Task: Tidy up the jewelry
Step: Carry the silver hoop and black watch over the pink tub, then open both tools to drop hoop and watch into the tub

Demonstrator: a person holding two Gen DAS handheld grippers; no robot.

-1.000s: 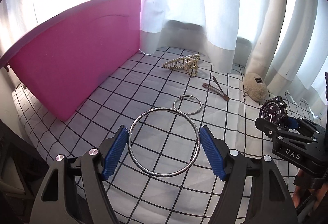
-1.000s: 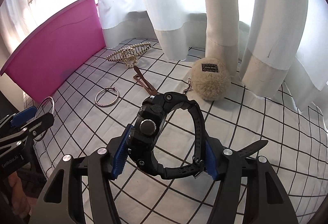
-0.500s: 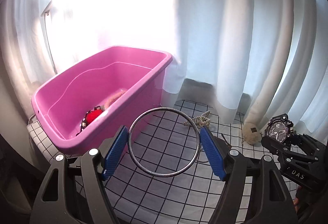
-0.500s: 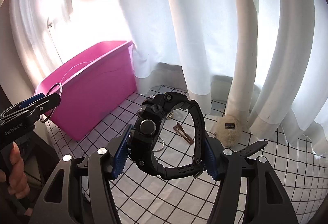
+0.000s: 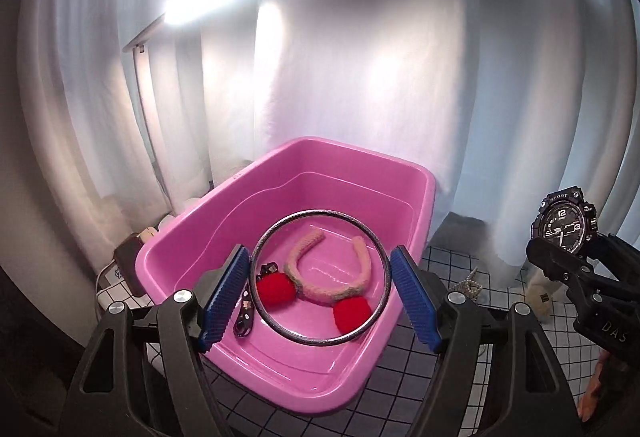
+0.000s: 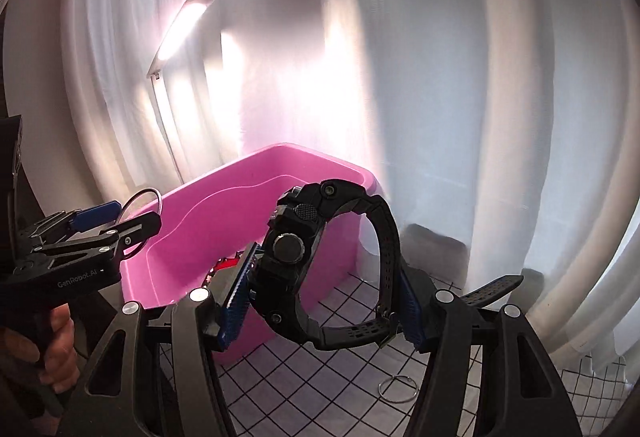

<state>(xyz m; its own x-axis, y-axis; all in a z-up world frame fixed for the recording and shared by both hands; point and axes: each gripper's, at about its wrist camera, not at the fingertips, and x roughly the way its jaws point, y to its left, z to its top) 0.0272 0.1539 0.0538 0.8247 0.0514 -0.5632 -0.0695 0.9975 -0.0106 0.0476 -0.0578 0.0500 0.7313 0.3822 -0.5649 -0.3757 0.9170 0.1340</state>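
My left gripper (image 5: 320, 293) is shut on a large silver bangle (image 5: 261, 301) and holds it in the air above the pink tub (image 5: 344, 157). In the tub lie a knitted headband with red pompoms (image 5: 320, 289) and a small dark strap (image 5: 246, 313). My right gripper (image 6: 320, 313) is shut on a black sport watch (image 6: 304, 257), held up to the right of the tub (image 6: 224, 213). The watch also shows in the left wrist view (image 5: 562, 223), and the bangle in the right wrist view (image 6: 140, 197).
A white cloth with a black grid (image 6: 320, 377) covers the table. A small silver ring (image 6: 398, 389) lies on it. A pearl hair clip (image 5: 470, 283) and a beige pompom (image 5: 538, 295) lie near the white curtains (image 5: 400, 77). A lit floor lamp (image 6: 180, 33) stands behind.
Both grippers have risen and swung left towards the tub, each still holding its item. The left gripper now looks down into the tub.
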